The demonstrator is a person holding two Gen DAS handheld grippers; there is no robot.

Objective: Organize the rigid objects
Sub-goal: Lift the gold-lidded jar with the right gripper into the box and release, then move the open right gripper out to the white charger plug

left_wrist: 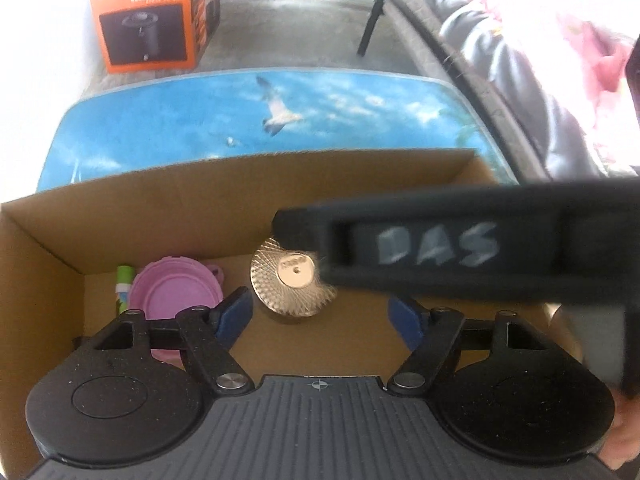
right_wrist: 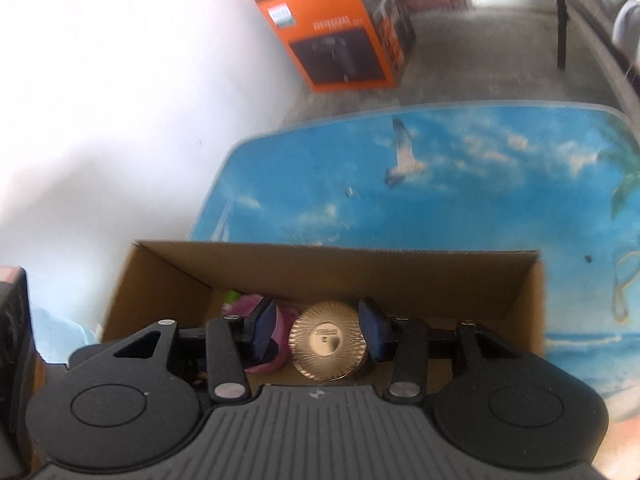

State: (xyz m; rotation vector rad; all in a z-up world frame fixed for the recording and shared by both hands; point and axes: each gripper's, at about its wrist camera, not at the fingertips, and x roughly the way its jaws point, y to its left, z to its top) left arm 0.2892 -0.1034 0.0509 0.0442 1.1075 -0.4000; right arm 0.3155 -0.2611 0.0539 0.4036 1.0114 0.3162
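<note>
Inside cardboard box (right_wrist: pixel 168 280) | right fingers (right_wrist: pixel 374 334) apart around gold disc (right_wrist: pixel 328 340) | left fingers (left_wrist: pixel 236 312) apart, empty

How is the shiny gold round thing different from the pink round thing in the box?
The gold disc is shiny metal with a fine line pattern; the pink lid is plain, dull plastic. The gold disc sits between the fingers of the right gripper; the pink lid lies untouched at the left of the cardboard box. The pink lid looks wider. Both are round and inside the box.
</note>
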